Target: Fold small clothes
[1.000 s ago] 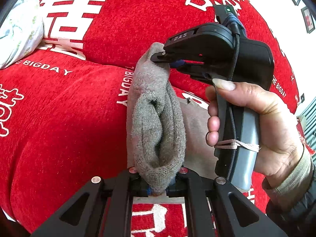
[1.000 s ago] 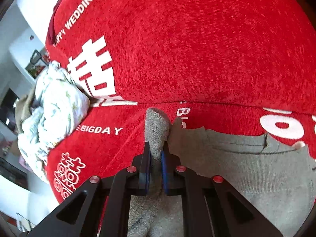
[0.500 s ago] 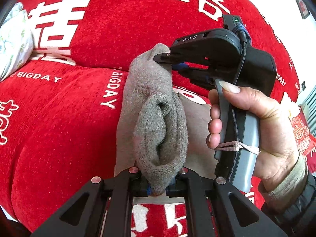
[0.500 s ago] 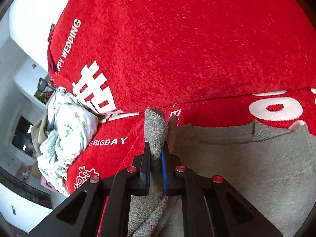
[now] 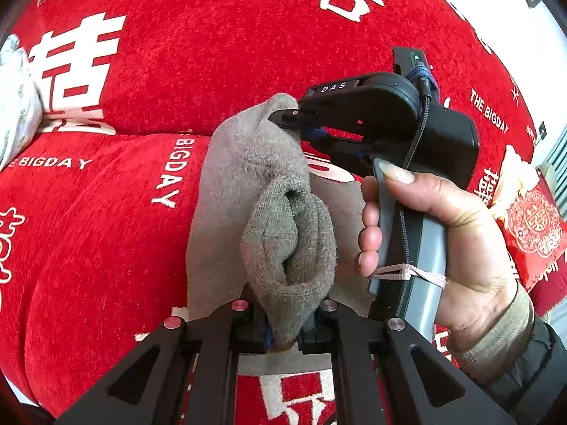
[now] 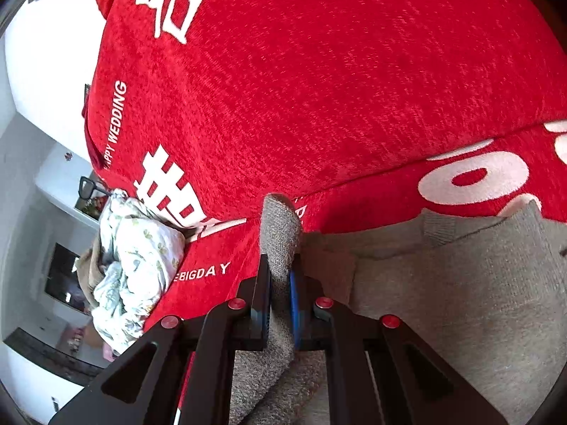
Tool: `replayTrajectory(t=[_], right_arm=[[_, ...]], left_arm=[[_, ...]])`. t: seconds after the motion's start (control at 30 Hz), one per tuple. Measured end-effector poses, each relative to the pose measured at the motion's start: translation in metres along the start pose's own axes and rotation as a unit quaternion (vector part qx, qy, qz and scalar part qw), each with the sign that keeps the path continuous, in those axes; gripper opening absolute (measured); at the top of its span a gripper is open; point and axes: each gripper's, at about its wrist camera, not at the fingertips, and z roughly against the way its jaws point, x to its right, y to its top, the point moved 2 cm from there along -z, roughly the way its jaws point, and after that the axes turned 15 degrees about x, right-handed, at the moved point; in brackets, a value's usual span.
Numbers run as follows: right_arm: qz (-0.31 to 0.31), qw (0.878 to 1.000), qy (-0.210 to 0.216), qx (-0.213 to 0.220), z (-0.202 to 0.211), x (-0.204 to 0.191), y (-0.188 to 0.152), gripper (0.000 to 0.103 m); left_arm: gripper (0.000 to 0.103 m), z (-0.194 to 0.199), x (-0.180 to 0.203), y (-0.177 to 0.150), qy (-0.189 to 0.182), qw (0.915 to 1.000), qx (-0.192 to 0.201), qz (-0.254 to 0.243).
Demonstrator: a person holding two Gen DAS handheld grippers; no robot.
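Observation:
A grey knitted garment (image 5: 248,184) lies on a red sofa cover, with one edge lifted. My left gripper (image 5: 283,336) is shut on a bunched fold of it at the bottom of the left wrist view. My right gripper (image 5: 288,117), held by a hand (image 5: 443,226), is shut on the garment's far corner. In the right wrist view the right gripper (image 6: 280,294) pinches a raised ridge of the grey garment (image 6: 460,283), the rest of which spreads flat to the right.
The red sofa cover (image 5: 106,248) with white lettering fills both views. A crumpled white floral cloth (image 6: 138,262) sits at the seat's left end, also visible as a white floral cloth (image 5: 14,106) at the left edge. A red patterned cushion (image 5: 531,226) lies at the right.
Both grippers have carried the lifted grey edge sideways across the sofa. The right gripper has rolled, so its view tilts. Both grips are unchanged.

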Motion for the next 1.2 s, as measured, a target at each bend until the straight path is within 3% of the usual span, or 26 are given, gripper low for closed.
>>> replayTrajectory(t=[0.77,1.2], right_arm=[[-0.050,0.998,-0.002,0.025,0.049,0.087,0.027,0.009],[-0.061,0.997,-0.004,0.056,0.098,0.135,0.045,0.009]], left_arm=[[0.010,-0.031,0.093,-0.009,-0.013,0.9969,-0.026,-0.072],[0.010,-0.039,0.161,-0.028,-0.035,0.9907,-0.035,-0.127]])
